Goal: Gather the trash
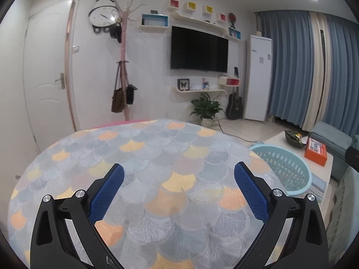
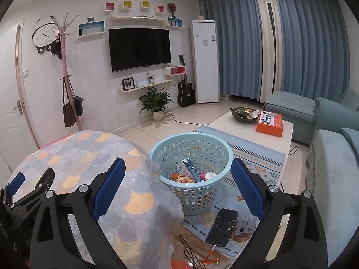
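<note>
A light blue plastic basket (image 2: 190,157) stands on the rug beside a table draped in a fan-patterned cloth (image 2: 89,152). Inside it lie a blue-and-white carton (image 2: 190,170), an orange snack bag (image 2: 182,178) and a white cup lid (image 2: 211,175). My right gripper (image 2: 178,183) hangs open above the basket's near rim with nothing between its fingers. My left gripper (image 1: 179,188) is open over the patterned cloth (image 1: 145,157), empty. The basket (image 1: 287,168) shows at that view's right. The left gripper (image 2: 31,179) also appears at the right wrist view's lower left.
A phone (image 2: 222,226) on a cable lies on the rug (image 2: 246,148) in front of the basket, with cables beside it. A white coffee table (image 2: 285,134) holds an orange box (image 2: 269,123) and a dark bowl (image 2: 244,114). Blue sofas (image 2: 329,157) stand right.
</note>
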